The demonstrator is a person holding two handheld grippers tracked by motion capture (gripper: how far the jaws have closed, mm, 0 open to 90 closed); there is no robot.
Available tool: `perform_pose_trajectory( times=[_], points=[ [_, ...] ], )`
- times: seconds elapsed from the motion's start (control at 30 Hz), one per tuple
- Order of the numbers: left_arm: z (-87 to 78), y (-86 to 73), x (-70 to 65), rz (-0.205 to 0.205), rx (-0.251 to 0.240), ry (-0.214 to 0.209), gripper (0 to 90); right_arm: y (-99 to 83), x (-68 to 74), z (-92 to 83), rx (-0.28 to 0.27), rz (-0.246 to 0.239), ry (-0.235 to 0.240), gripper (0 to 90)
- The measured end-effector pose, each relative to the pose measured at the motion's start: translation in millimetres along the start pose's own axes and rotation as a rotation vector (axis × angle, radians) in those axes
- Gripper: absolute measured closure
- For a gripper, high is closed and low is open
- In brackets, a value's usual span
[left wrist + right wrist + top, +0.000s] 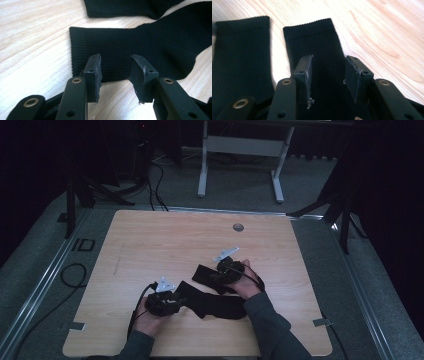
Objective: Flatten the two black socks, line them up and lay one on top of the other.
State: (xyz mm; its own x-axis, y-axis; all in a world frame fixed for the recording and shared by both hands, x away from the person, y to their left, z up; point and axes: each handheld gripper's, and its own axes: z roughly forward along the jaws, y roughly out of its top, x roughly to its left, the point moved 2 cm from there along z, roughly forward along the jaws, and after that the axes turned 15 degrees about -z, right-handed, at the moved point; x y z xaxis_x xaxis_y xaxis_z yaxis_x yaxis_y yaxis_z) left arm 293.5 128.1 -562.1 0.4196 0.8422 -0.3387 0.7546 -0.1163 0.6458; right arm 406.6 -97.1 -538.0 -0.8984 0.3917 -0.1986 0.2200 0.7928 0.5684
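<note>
Two black ribbed socks lie flat on the wooden table (150, 240). In the high view one sock (220, 305) stretches between the hands and the other sock (204, 272) lies just behind it. My left gripper (181, 299) stands open at the near sock's left end. In the left gripper view its jaws (116, 72) straddle the edge of that sock's cuff (120, 47) without pressing on it. My right gripper (216, 275) is open over the far sock. The right gripper view shows its jaws (328, 75) apart above one cuff (317, 37), and the second sock (239, 55) lies to the left.
A round cable hole (238, 227) sits near the table's far edge. Behind the table stands a white desk frame (240, 150). Black cables (72, 275) trail on the grey floor at the left. Bare wood lies left of and beyond the socks.
</note>
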Motion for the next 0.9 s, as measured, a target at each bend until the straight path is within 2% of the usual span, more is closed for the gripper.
perform_pose_trajectory(
  times=[0.27, 0.47, 0.73, 0.9],
  points=[
    [-9.5, 3.1, 7.5, -0.015, -0.018, 0.013, 60.7, 2.1, 3.1, 27.6, 0.044, 0.007, 0.063, 54.7],
    [-13.1, 2.8, 13.4, -0.024, -0.014, 0.014, 60.2, 1.1, 3.0, 28.5, 0.028, 0.009, 0.049, 58.0],
    [-13.9, -1.1, 19.1, -0.037, 0.001, 0.011, 59.4, -1.0, -1.7, 28.3, 0.020, 0.024, 0.037, 79.3],
    [-12.5, -1.6, 20.4, -0.038, 0.001, 0.018, 58.3, -0.9, -4.8, 28.9, 0.020, 0.046, 0.043, 83.3]
  ],
)
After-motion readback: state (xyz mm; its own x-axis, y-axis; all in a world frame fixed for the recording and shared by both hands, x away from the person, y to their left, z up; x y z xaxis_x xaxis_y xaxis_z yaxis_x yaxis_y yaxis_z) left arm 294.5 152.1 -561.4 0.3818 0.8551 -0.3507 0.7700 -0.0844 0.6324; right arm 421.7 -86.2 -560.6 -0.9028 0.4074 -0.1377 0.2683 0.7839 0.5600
